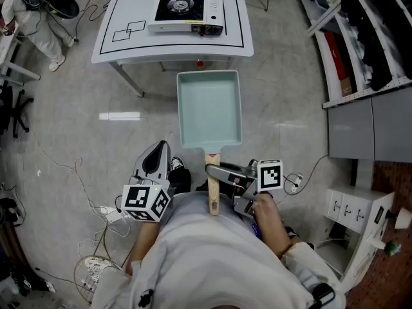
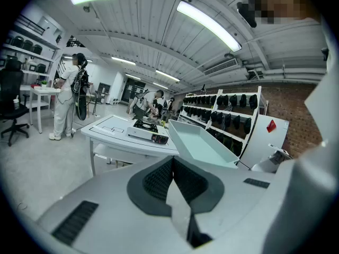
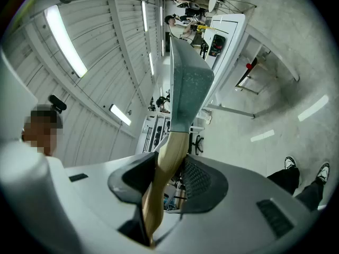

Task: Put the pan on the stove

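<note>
A pale teal rectangular pan (image 1: 210,108) with a wooden handle (image 1: 213,187) hangs level above the floor, in front of me and short of the white table (image 1: 122,44). My right gripper (image 1: 215,172) is shut on the handle (image 3: 164,168), and the pan (image 3: 188,83) reaches out beyond its jaws. The portable gas stove (image 1: 185,11) sits on the table's far middle, with nothing on its burner. My left gripper (image 1: 156,156) is held low at the pan's left, shut and empty. Its own view shows the jaws (image 2: 172,179) together, with the pan (image 2: 198,144) and the stove (image 2: 147,131) ahead.
Black outlines are marked on the tabletop (image 1: 132,29) left of the stove. Racks of dark gear (image 1: 367,37) line the right side. A white unit (image 1: 354,211) and loose cables (image 1: 96,237) lie on the floor near my feet. A person in white (image 1: 32,24) stands far left.
</note>
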The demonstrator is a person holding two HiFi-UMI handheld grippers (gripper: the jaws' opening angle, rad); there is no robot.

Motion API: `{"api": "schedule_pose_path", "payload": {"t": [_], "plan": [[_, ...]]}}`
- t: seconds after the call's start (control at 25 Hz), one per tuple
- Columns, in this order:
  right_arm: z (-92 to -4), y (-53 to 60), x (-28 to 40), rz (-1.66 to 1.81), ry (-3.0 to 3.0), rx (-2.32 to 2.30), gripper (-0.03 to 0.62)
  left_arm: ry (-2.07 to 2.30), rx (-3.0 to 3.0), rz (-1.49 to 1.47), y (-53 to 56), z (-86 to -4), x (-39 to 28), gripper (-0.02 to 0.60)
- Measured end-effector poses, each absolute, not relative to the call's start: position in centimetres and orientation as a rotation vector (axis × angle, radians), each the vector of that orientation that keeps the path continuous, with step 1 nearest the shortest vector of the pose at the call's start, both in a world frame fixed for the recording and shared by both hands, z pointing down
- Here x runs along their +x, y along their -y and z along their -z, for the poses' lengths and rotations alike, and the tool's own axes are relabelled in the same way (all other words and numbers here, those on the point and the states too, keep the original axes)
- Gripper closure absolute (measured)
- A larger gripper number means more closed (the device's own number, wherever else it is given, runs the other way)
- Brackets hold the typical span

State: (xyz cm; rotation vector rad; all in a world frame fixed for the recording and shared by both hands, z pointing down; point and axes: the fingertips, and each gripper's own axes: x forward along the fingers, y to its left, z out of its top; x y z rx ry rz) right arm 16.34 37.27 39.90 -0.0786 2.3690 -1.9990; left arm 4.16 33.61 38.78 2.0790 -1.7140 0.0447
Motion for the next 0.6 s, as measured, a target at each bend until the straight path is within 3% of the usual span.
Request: {"api": "schedule_pose_path", "payload": {"t": [0.6], "plan": [[-38.3,-36.3,10.8,1.908,-2.388,-0.129,0.434,1.651,2.107,0.003,-33.3,-38.0,-0.8,0.574]]}}
